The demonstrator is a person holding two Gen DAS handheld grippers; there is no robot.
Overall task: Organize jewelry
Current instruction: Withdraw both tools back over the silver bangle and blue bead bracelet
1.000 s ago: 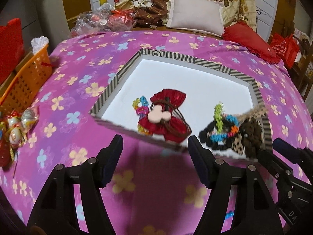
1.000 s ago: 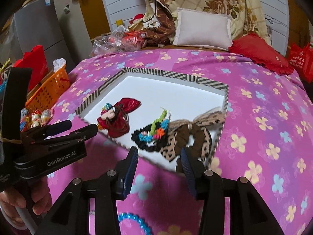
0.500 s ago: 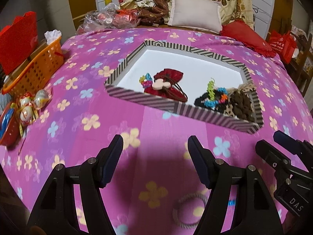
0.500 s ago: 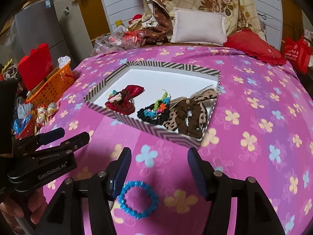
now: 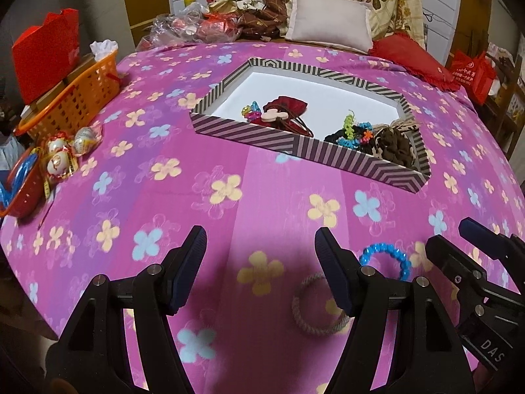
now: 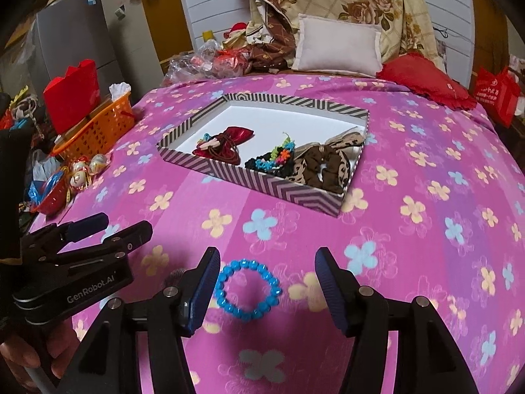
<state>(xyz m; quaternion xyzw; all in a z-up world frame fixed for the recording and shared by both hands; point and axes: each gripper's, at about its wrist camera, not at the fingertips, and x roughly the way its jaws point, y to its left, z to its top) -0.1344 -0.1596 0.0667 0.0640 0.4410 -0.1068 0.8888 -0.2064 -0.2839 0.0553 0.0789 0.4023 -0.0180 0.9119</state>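
A striped box (image 5: 367,164) (image 6: 295,193) sits on the pink flowered cloth. It holds a red pouch (image 5: 285,106) (image 6: 229,138), a colourful beaded piece on black (image 5: 352,131) (image 6: 272,159) and a leopard scrunchie (image 5: 395,147) (image 6: 323,167). A blue bead bracelet (image 6: 247,290) (image 5: 392,256) lies on the cloth between my right gripper's open fingers. A grey rope ring (image 5: 311,312) lies just right of my left gripper (image 5: 261,274), which is open and empty. My right gripper (image 6: 267,284) is open and empty.
An orange basket (image 5: 72,98) (image 6: 98,128), foil-wrapped eggs (image 5: 62,154) and a red bowl (image 5: 19,190) lie at the left edge. Pillows (image 5: 328,23) and bags are piled at the far side. A red bag (image 5: 472,72) hangs at the right.
Both grippers have pulled back from the box toward the near edge of the cloth. The blue bracelet and rope ring have come into view near the fingers.
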